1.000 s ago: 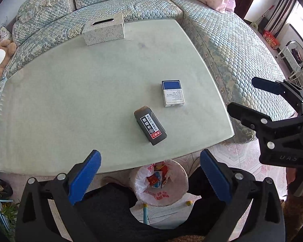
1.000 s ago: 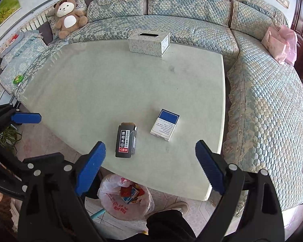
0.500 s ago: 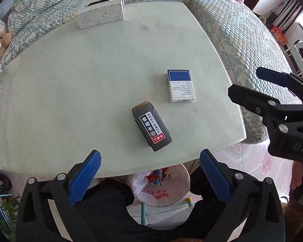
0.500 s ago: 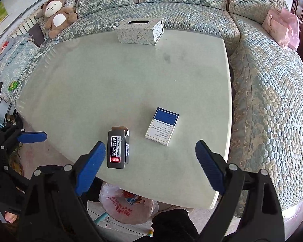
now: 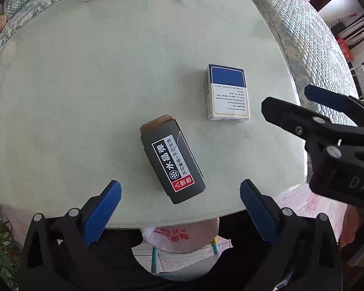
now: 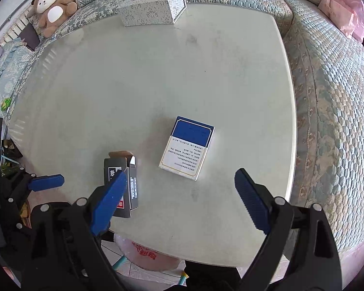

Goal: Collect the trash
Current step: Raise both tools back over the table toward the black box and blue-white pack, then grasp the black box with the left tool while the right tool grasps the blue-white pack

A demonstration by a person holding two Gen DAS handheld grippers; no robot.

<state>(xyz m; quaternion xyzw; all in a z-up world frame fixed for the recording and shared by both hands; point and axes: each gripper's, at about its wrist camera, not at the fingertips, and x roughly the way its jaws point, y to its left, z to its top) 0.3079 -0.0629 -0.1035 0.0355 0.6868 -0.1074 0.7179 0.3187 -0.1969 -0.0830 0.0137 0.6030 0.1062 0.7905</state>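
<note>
A dark grey carton [image 5: 173, 161] with a red warning label lies near the front edge of the pale green table [image 5: 85, 84]. A blue and white box [image 5: 227, 92] lies to its right. My left gripper [image 5: 179, 201] is open, just short of the grey carton, which sits between its blue pads. My right gripper [image 6: 179, 194] is open, just short of the blue and white box [image 6: 188, 146]; its left pad partly hides the grey carton [image 6: 121, 177]. The right gripper also shows at the right of the left wrist view [image 5: 322, 111].
A bin lined with a pink and white bag [image 5: 179, 237] stands under the table's front edge. A patterned tissue box [image 6: 153, 8] sits at the far side. A quilted sofa [image 6: 332, 97] wraps around the table, with a teddy bear [image 6: 52, 6] on it.
Both grippers have moved forward and down over the table. The grey carton and the blue and white box now appear much closer. Neither box has moved.
</note>
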